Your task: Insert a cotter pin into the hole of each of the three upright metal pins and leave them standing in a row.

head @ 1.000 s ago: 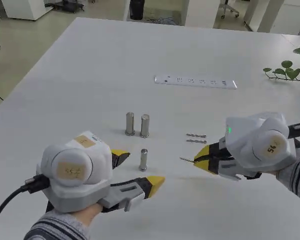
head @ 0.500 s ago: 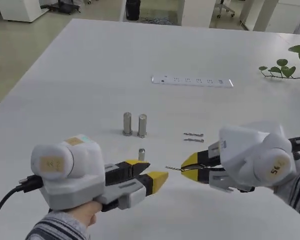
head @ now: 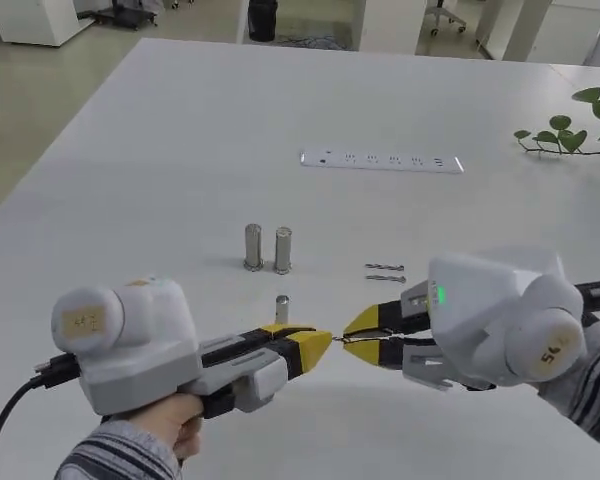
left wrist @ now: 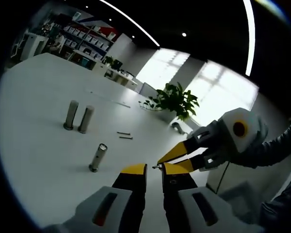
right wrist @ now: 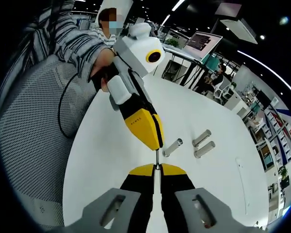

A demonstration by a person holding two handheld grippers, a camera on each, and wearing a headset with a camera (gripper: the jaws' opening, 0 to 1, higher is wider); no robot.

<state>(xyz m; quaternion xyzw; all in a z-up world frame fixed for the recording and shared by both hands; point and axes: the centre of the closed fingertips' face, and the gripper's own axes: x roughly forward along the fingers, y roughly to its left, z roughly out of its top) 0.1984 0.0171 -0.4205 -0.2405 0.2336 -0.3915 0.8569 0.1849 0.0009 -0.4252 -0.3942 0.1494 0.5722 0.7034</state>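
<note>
Right tool (head: 352, 338) clamped on one cotter pin (right wrist: 156, 158), above the counter (head: 180, 150), near-right of the near metal pin (head: 282, 308); left tool (head: 320, 338) jaws almost together at its free end, grip cannot be told. Judged: no hole filled yet; two spare cotter pins (head: 384, 267) lie right of the far pair of metal pins (head: 252, 246); all three insertions left, row unformed.

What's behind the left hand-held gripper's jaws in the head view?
A metal pin stands behind the left hand-held gripper; its top shows, its base is covered by the jaws. The right hand-held gripper holds a cotter pin.
</note>
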